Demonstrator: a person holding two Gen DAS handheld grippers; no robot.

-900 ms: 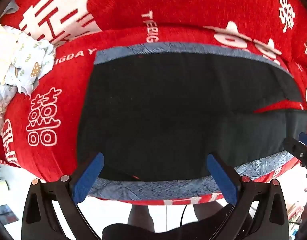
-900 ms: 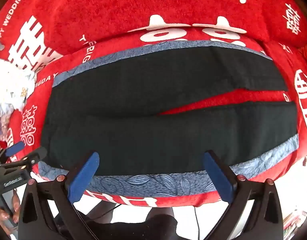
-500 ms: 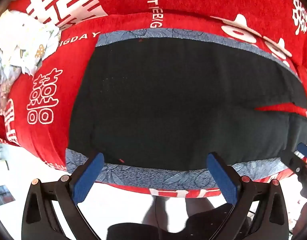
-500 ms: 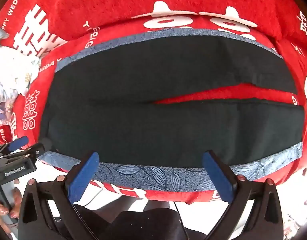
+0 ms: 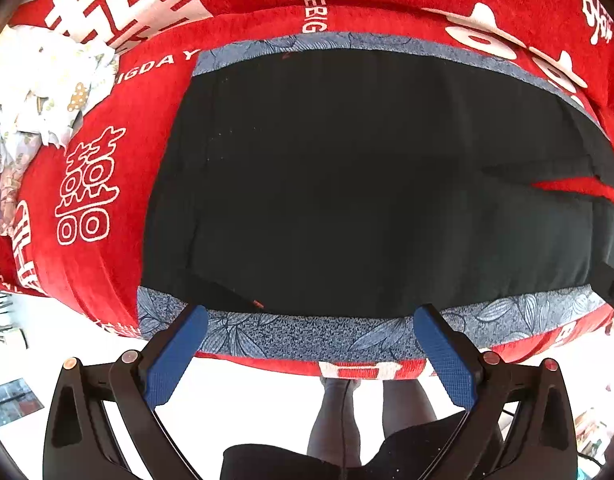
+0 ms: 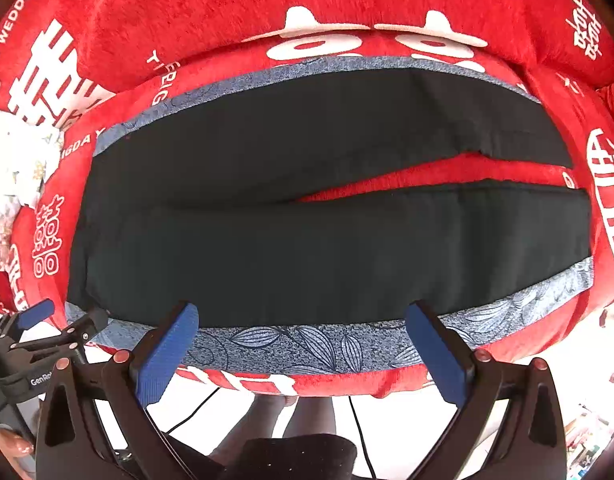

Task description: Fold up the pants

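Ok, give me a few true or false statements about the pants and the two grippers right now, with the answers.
1. The pants lie spread flat on the red cover. True.
2. The two legs are stacked on each other. False: they lie side by side, red showing between them.
3. The left gripper is shut on the pants. False: its jaws stand wide open, holding nothing.
4. The right gripper is open at the near patterned blue edge. True.
5. A crumpled pale cloth lies left of the pants. True.
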